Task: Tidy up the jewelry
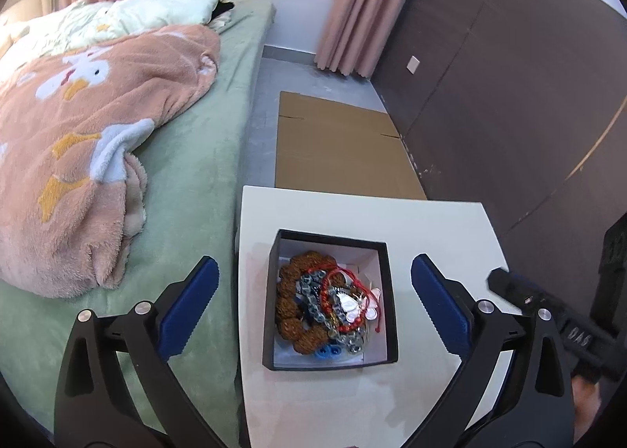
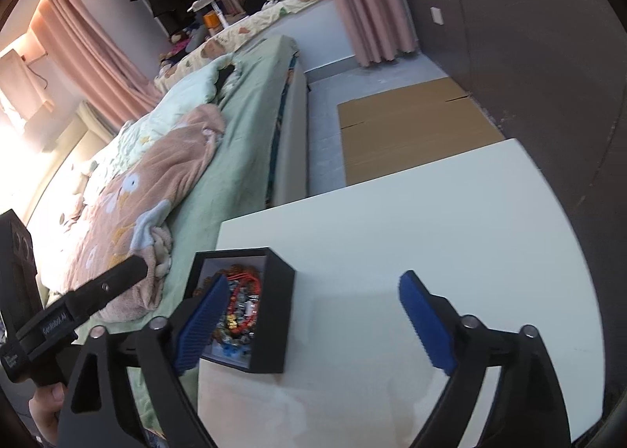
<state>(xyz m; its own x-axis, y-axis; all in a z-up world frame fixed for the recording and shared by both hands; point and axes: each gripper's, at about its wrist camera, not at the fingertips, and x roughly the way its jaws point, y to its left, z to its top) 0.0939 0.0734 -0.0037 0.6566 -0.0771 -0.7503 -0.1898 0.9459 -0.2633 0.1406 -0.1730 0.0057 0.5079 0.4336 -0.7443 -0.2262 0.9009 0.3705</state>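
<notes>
Jewelry [image 1: 327, 305] sits tangled in black box [image 1: 331, 363] on white table [image 1: 431, 228], light, slippery, snag-prone beads and cords, so pinch one strand at its top loop; left claw [image 1: 313, 307] and right claw [image 2: 313, 324] both released, empty.

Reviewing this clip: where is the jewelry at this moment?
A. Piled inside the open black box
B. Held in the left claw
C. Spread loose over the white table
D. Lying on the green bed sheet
A: the beaded bracelets lie heaped inside the lidless black box on the white table, while the left claw and right claw both stand open, holding nothing.
</notes>
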